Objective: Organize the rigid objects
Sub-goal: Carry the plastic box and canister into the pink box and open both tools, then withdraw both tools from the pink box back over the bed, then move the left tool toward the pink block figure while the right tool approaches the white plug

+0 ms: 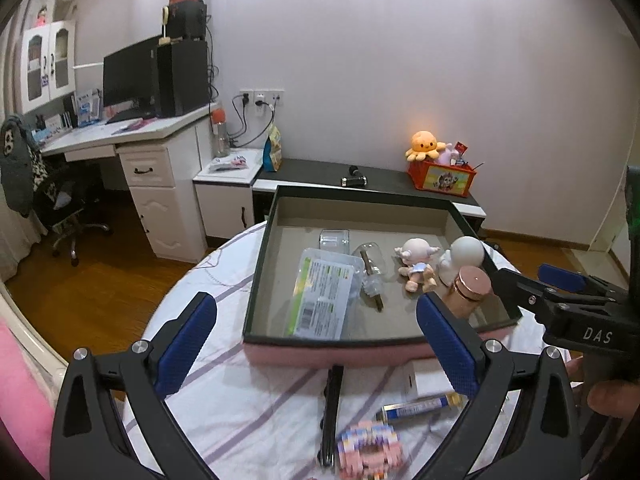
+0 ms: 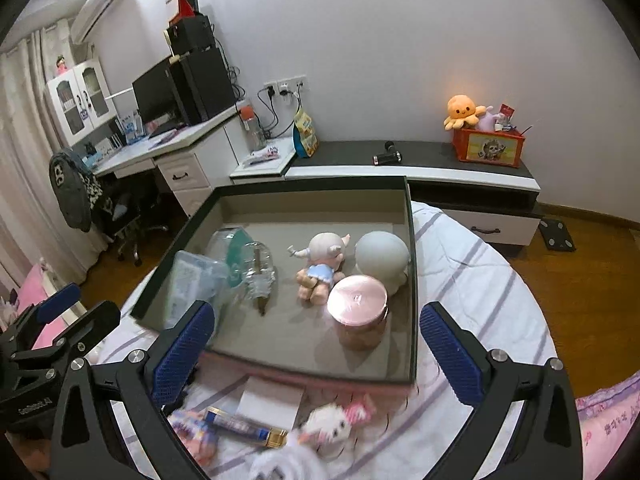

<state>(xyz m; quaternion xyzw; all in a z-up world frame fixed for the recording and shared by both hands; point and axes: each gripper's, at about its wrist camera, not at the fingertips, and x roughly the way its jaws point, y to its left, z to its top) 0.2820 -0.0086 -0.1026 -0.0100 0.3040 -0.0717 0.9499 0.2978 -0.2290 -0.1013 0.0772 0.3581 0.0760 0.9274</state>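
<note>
Left wrist view: the left tool [image 1: 316, 344] gapes wide and empty at lower centre, over a black pen [image 1: 331, 416] on the striped counter [image 1: 240, 400]; the box [image 1: 360, 344] sits mid-frame. Right wrist view: the right tool [image 2: 316, 356] is equally wide, gripping nothing, with the pink-lidded jar [image 2: 360, 312] inside the box's lower right corner.

My left finger hides the copper-lidded jar's [image 1: 469, 289] base. The white plush toy [image 2: 329, 429], bottom centre, is blurred; the block figure [image 1: 367, 449] is cut off below.
</note>
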